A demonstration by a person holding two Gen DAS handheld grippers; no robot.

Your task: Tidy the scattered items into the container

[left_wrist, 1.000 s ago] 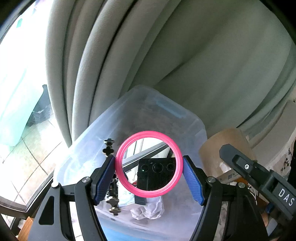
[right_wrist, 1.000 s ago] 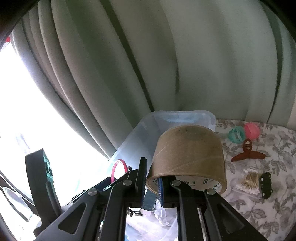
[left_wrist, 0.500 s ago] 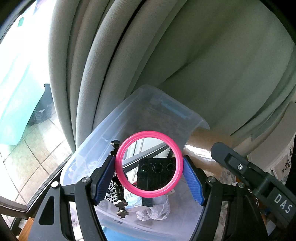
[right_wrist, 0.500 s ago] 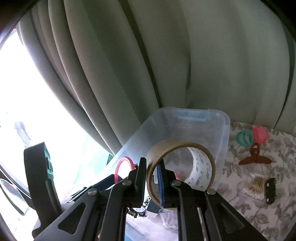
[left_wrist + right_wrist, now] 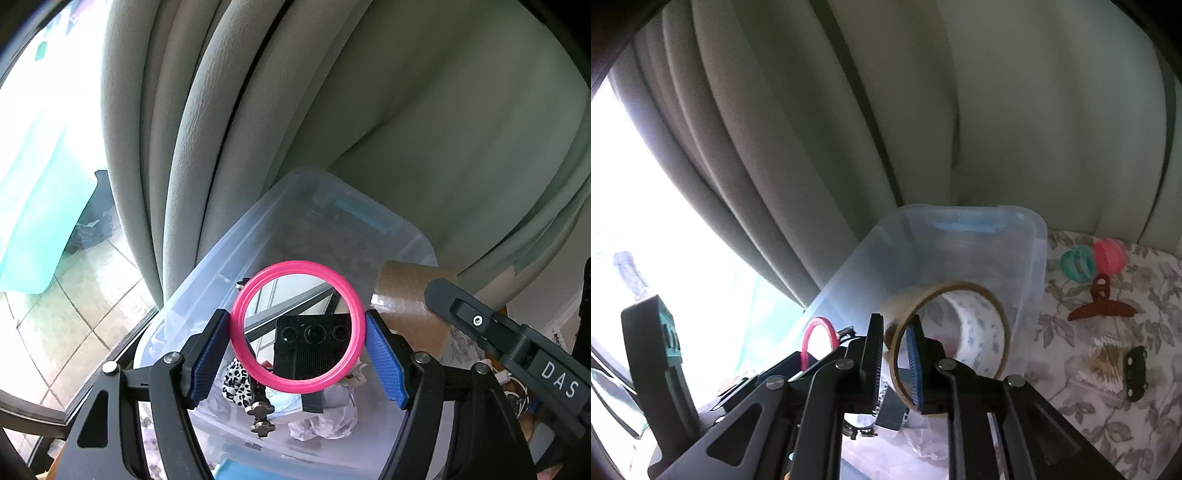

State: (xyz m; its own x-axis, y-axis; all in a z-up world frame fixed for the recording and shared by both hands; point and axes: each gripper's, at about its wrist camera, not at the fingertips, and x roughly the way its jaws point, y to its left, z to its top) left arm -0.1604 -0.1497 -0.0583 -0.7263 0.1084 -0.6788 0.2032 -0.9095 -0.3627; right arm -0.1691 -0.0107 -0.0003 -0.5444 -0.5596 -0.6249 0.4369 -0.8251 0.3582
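The translucent plastic container [image 5: 1030,258], a rounded rectangular bin with a blue handle strip, stands before heavy grey curtain folds [image 5: 332,110]. Over its open top the left tongs [image 5: 297,350] grip a round pink-rimmed mirror [image 5: 297,326], ribbed blue pads pressed to either side of its smooth rim. The right tongs [image 5: 895,360] pinch the wall of a brown tape roll [image 5: 945,325], a glossy ring with a printed white core, and their jaws have just been opening slightly with the wall between them. Inside the container lie crumpled white paper [image 5: 325,421] and a spotted fabric piece [image 5: 236,380]. Right of the container, on the floral-clothed bench [image 5: 1071,406], rest two ridged balls [image 5: 1093,258], a dark red claw clip [image 5: 1100,302] and cotton swabs [image 5: 1104,363].
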